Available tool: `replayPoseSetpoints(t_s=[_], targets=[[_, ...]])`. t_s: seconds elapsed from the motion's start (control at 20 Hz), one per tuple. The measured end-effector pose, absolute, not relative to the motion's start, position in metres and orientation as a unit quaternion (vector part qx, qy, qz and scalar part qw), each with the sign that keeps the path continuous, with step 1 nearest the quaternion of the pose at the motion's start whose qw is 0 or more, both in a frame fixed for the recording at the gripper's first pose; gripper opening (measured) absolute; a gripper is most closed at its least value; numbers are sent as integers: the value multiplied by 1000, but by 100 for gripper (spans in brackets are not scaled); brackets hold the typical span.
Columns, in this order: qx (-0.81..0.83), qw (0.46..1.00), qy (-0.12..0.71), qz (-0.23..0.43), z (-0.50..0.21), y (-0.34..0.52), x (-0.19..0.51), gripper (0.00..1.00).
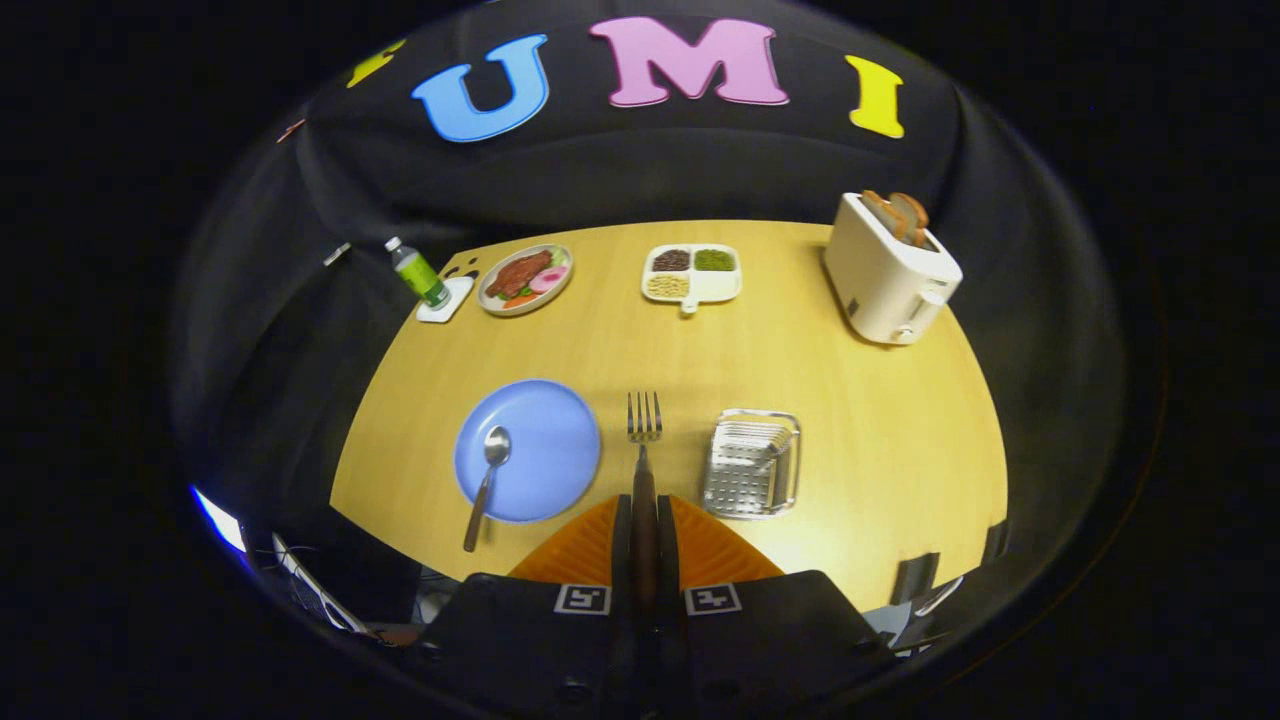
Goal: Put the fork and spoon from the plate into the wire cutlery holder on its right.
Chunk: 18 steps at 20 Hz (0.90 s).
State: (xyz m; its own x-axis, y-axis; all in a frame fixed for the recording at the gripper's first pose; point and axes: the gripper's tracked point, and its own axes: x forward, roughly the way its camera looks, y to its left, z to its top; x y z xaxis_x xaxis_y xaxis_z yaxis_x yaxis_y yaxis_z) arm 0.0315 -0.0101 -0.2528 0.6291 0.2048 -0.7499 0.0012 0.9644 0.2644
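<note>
My gripper (644, 520) is shut on the handle of the fork (644, 430), both fingers pressing on it. The fork sticks straight out ahead of the fingers with its tines forward, held above the wooden table between the plate and the holder. The blue plate (545, 440) lies to the left of the fingers. The spoon (487, 480) rests on the plate's left part, bowl on the plate, its dark handle reaching over the near rim. The wire cutlery holder (752, 462) stands to the right of the fingers; I see no cutlery in it.
At the table's far side stand a white toaster (890, 270) with bread at the right, a white divided dish (692, 272) of grains in the middle, a plate of food (524, 278) and a green bottle (419, 272) on a white coaster at the left.
</note>
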Motion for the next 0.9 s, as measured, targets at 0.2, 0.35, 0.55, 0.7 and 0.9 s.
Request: replayPoseSetpoints(t_s=[0.2,0.35,0.55,0.7,0.9], targets=[[128,876,463,29,-263,-56,11,12],[121,861,492,40,-276,-58,4,12],[110,842,525,56,-299,-47,20,12],[88,836,538,63,-314,-42,41,12],[74,826,555,60,-333,-40,57,12]])
